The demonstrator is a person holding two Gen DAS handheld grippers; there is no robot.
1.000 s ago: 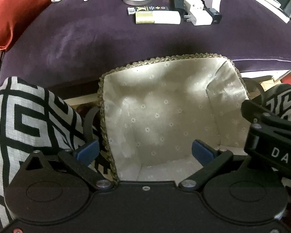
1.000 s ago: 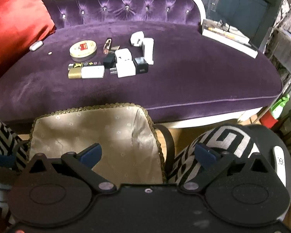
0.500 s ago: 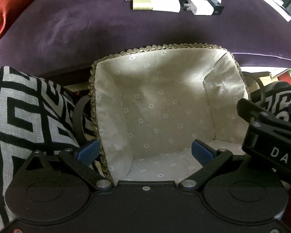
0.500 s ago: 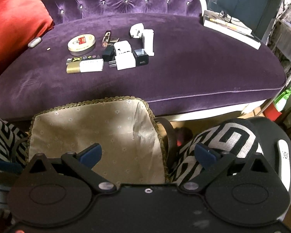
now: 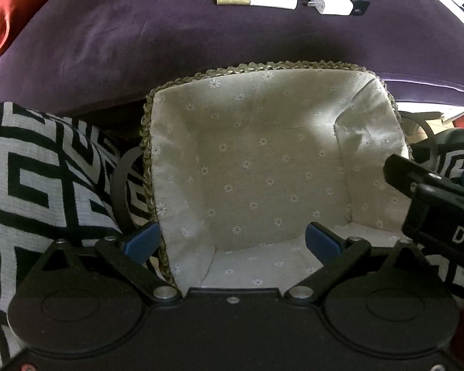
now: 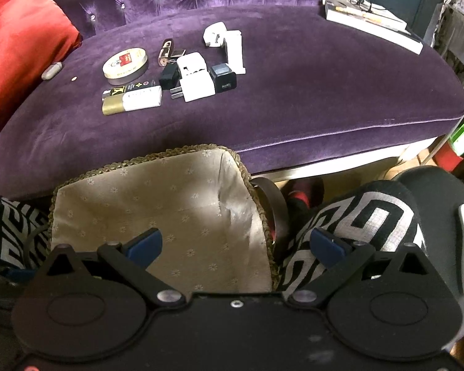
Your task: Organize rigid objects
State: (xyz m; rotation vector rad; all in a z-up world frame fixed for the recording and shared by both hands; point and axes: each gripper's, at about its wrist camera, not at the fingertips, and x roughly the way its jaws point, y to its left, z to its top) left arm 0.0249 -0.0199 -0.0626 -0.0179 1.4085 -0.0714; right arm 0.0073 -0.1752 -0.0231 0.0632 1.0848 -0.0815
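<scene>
A fabric-lined basket [image 5: 263, 86] with a braided rim stands in front of the purple sofa; it also shows in the right wrist view [image 6: 145, 160]. It holds nothing visible. My left gripper [image 5: 232, 241] is open, straddling the basket's left wall. My right gripper [image 6: 235, 245] is open, straddling its right wall. On the sofa seat lie small rigid objects: a round tin [image 6: 125, 63], a white-and-gold case [image 6: 133, 103], a white plug adapter [image 6: 195, 85], a black cube charger [image 6: 222, 77], and a white charger [image 6: 235, 51].
A red cushion [image 6: 18, 49] lies at the sofa's left end. Books with glasses [image 6: 371, 21] lie at its right end. Black-and-white patterned fabric [image 5: 31, 185] flanks the basket on both sides. My right gripper's body [image 5: 442, 210] shows at the left view's right edge.
Both grippers have moved forward and lower toward the basket. The basket now looms larger, and the sofa objects have slid toward the top of the left view.
</scene>
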